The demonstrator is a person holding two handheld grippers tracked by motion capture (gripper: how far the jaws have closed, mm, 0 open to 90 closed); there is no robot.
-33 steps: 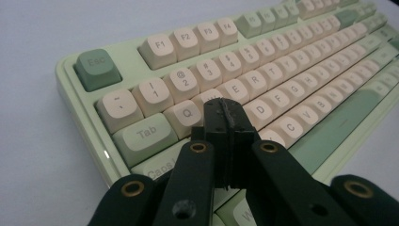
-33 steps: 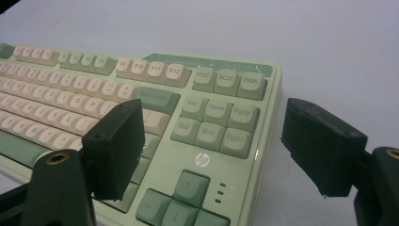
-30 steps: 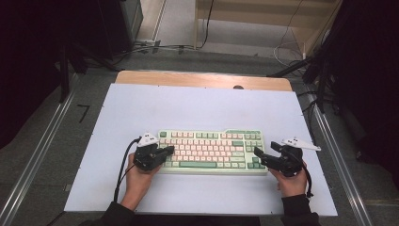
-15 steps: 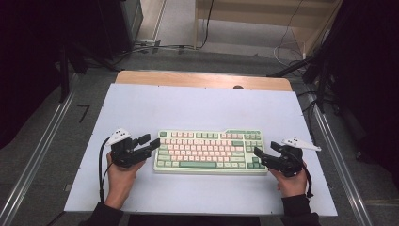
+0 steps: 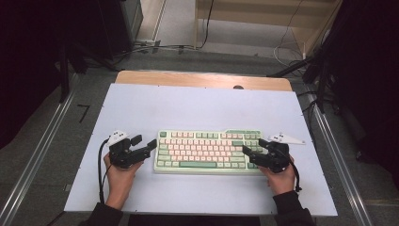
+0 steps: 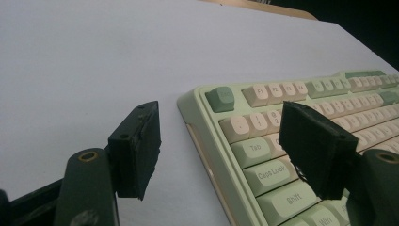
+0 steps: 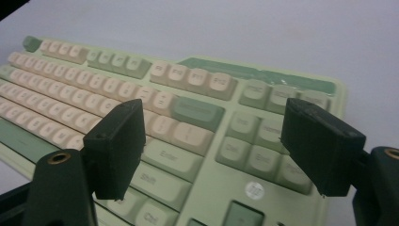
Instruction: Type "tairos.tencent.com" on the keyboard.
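Left tool point(image 5: 145, 143) sits just off the keyboard's point(image 5: 209, 149) left end, jaws having just opened wide, gripping nothing; my right tool point(image 5: 251, 151) gapes over its right end. Keyboard rests on the tabletop point(image 5: 197, 108).

This looks like a lab or recording workspace rather than a home. A flat white rectangular sheet point(image 5: 202, 117) covers a pale wooden tabletop point(image 5: 202, 80), flanked by long silver metal rails point(image 5: 37, 155) on a grey floor point(image 5: 80, 94). Loose black cables point(image 5: 155, 47) trail across that floor toward dark equipment stands point(image 5: 324, 70) and a light wooden frame point(image 5: 263, 19) behind.
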